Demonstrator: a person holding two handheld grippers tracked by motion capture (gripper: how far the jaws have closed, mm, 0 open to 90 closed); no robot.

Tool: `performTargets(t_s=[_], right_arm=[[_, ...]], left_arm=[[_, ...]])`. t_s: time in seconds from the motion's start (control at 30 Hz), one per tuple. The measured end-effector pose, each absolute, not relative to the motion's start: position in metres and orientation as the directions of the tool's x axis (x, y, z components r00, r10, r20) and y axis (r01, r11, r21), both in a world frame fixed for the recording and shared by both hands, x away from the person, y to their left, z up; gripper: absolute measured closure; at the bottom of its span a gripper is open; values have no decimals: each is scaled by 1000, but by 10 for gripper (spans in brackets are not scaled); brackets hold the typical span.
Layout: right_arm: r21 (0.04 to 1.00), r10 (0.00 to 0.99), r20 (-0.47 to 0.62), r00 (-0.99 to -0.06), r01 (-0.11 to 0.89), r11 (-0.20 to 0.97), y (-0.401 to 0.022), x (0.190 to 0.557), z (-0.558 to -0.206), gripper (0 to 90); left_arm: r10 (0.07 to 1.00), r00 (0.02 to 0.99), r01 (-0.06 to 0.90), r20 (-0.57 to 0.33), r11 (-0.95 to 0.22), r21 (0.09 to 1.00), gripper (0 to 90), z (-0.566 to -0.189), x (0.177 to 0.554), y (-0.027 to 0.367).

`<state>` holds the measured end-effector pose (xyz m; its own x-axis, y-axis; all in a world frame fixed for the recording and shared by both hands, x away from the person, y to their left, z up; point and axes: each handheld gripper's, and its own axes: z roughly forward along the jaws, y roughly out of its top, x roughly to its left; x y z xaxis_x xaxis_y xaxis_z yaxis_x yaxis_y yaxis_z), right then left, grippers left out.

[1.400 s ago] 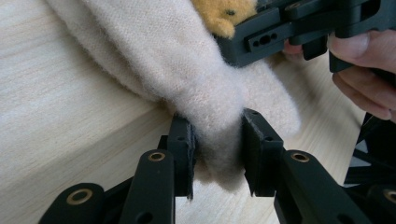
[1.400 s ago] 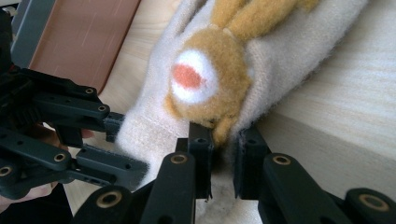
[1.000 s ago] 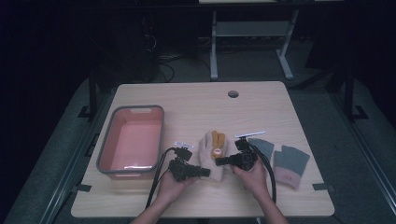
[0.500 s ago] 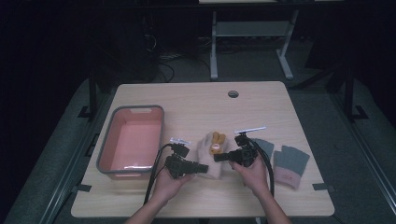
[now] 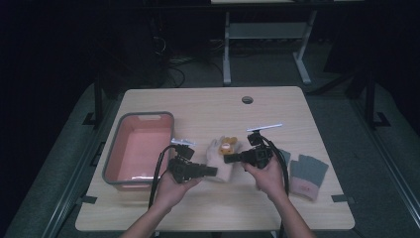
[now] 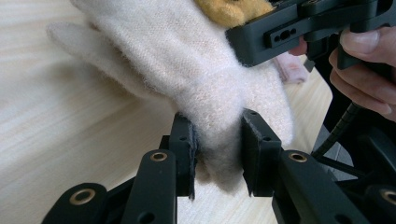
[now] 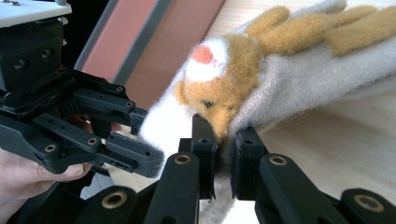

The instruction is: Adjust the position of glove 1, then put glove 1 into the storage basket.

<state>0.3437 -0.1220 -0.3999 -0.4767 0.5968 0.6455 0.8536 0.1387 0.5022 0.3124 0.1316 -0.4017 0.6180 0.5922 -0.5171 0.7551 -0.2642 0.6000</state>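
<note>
A cream woolly glove [image 5: 220, 157] with an orange animal figure [image 7: 219, 93] sewn on it is stretched between my two grippers, a little above the wooden table [image 5: 208, 106]. My left gripper [image 6: 217, 140] is shut on the glove's cuff end, and the wool [image 6: 187, 70] bulges between its pads. My right gripper [image 7: 223, 135] is shut on the glove's edge just below the animal's face. In the high view the left gripper [image 5: 213, 171] points right and the right gripper [image 5: 229, 159] points left, their tips close together at the glove.
A pink tray with a grey rim [image 5: 111, 161] stands at the table's left, close to my left hand. Grey gloves with pink cuffs [image 5: 308, 173] lie to the right of my right hand. A cable hole [image 5: 247, 99] sits at the far edge.
Both hands have risen together, and the glove has come up off the table with them. Both grips look unchanged.
</note>
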Motion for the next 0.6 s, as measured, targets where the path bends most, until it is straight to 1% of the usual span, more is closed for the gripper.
performTargets(t_s=[0.6], right_arm=[[518, 573, 644, -507, 840, 162, -107, 351, -370, 822]], left_arm=[[595, 629, 736, -499, -251, 628, 690, -375, 314, 149]])
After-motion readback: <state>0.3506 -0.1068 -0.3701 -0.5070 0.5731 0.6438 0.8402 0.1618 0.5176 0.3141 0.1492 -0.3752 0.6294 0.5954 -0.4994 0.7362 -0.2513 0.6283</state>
